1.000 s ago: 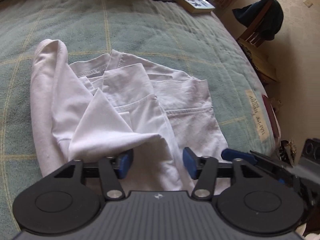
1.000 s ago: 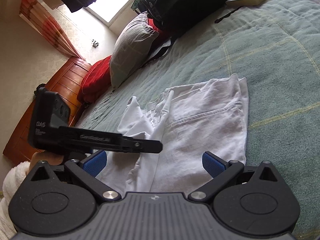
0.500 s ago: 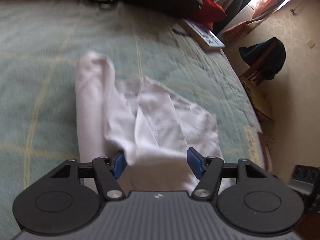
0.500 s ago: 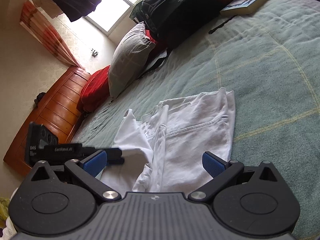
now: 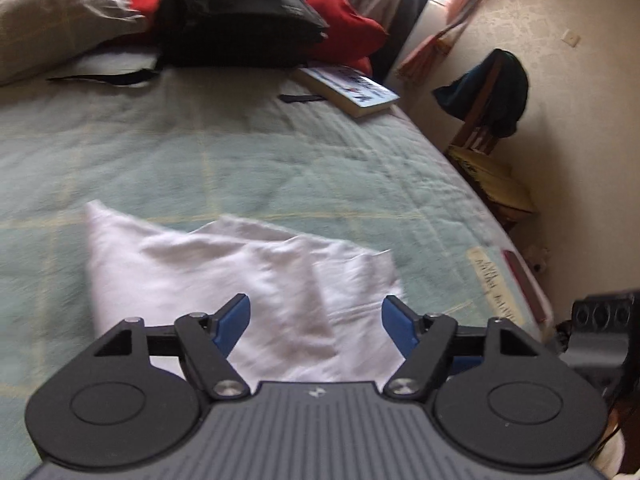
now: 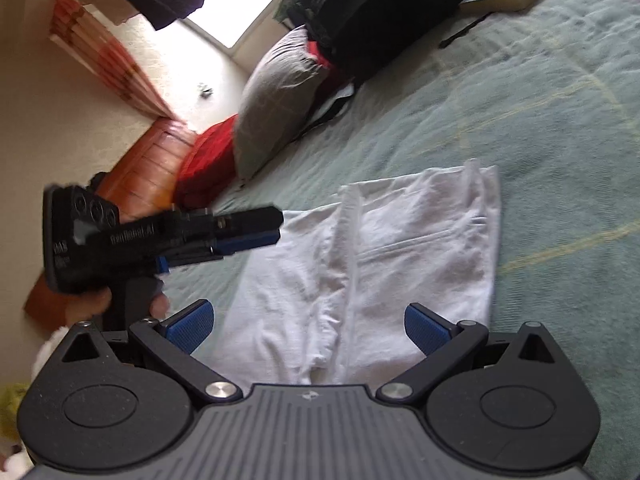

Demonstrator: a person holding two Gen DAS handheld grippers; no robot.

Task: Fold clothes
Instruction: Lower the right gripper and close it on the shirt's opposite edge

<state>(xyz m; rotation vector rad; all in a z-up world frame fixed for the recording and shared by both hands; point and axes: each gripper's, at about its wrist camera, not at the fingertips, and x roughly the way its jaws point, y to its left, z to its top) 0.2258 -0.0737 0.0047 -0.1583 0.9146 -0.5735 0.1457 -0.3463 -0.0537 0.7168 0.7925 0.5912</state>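
Note:
A white garment (image 5: 224, 276) lies folded flat on the green bedspread (image 5: 240, 152); in the right wrist view the white garment (image 6: 400, 256) shows a seam and a pocket line. My left gripper (image 5: 316, 324) hovers over its near edge with its jaws opening and nothing between the blue pads. From the right wrist view, the left gripper (image 6: 256, 232) hangs above the cloth's left side, held by a hand (image 6: 100, 304). My right gripper (image 6: 308, 324) stands open over the garment's near edge, empty.
A black backpack (image 5: 240, 12), a grey pillow (image 6: 280, 100) and red cushions (image 5: 344, 28) line the bed's head. A book (image 5: 352, 88) lies near the bed's right edge. A chair with dark clothing (image 5: 492, 92) stands by the wall.
The left gripper has widened, let go of the raised fold, and lifted and tilted up. That fold now lies flat on the garment. The right gripper has hardly moved.

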